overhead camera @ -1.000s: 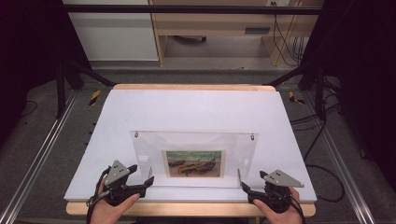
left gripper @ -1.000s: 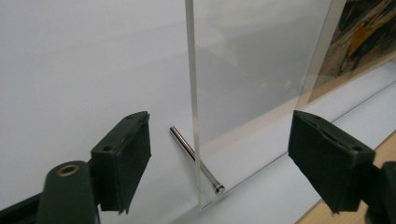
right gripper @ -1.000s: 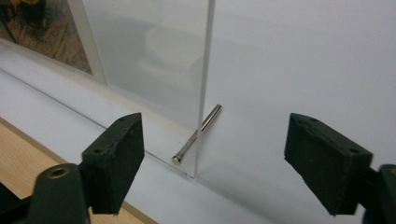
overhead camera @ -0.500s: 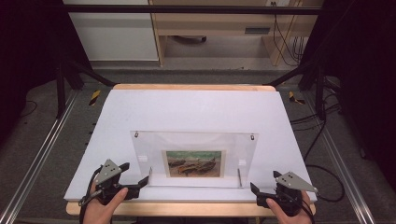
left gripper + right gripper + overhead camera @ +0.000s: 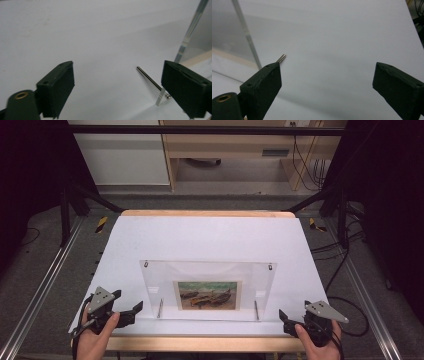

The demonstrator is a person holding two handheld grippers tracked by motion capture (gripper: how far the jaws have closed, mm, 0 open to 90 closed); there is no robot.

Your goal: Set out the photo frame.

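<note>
Both grippers hang wide apart, one off each near corner of the clear picture frame (image 5: 207, 290).

High view: the frame stands on the white table (image 5: 210, 237), holding a painted boat scene with no readable writing; left gripper (image 5: 131, 311) and right gripper (image 5: 284, 319) sit outside its corners. Left gripper view: jaws spread, just narrowed slightly, nothing between, the support pin (image 5: 151, 80) ahead. Right gripper view: jaws spread, empty.

Clear acrylic frame (image 5: 207, 290) with a green-brown boat picture (image 5: 207, 295), white table sheet (image 5: 210, 237), black grippers with grey plates.
</note>
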